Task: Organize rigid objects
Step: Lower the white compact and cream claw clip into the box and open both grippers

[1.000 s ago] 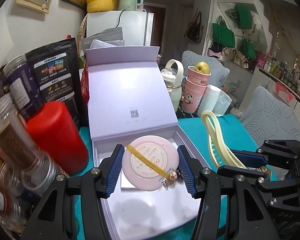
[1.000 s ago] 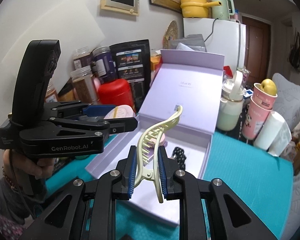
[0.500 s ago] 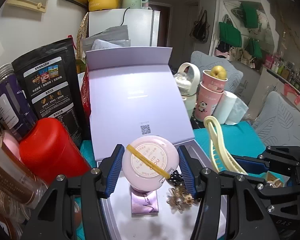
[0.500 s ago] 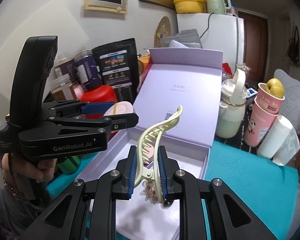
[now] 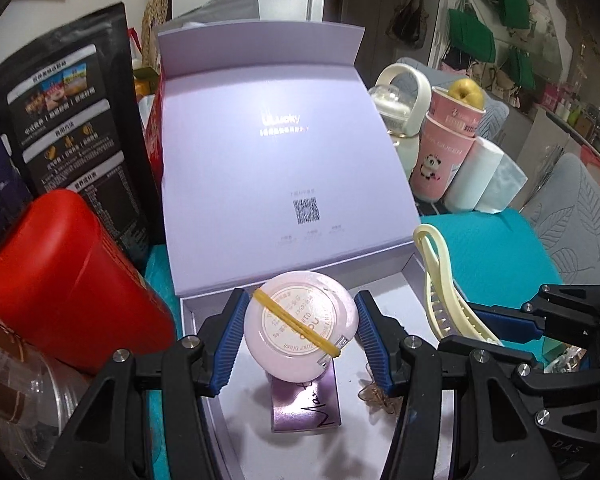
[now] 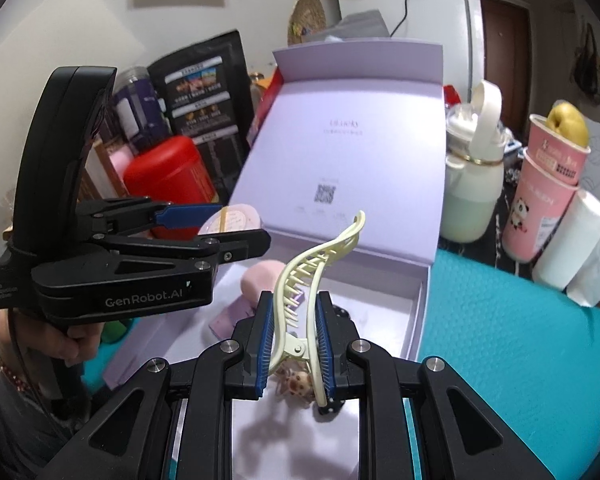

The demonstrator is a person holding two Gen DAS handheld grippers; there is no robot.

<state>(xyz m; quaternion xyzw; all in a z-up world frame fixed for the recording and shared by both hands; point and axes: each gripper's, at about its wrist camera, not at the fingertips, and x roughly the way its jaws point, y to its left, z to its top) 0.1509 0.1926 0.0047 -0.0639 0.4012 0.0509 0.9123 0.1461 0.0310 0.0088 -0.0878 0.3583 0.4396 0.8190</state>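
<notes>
Over the open lilac box, the left gripper clamps a round pink compact. At 3 o'clock of it, the right gripper pinches a cream hair clip, teeth pointing toward 12. A red jar stands at 9.

- I noted both tools were matte black plastic, with blue ribbed pads lining the inner faces of their fingers.
- Silver screw heads dotted the linkages of my left gripper and my right gripper.
- White lettering "GenRobot.AI" ran along the left unit's side; a small white label sat at its rear.
- A tall curved black handle rose from it.
- My left hand wore a beaded bracelet; a thin dark cable hung beside it.
</notes>
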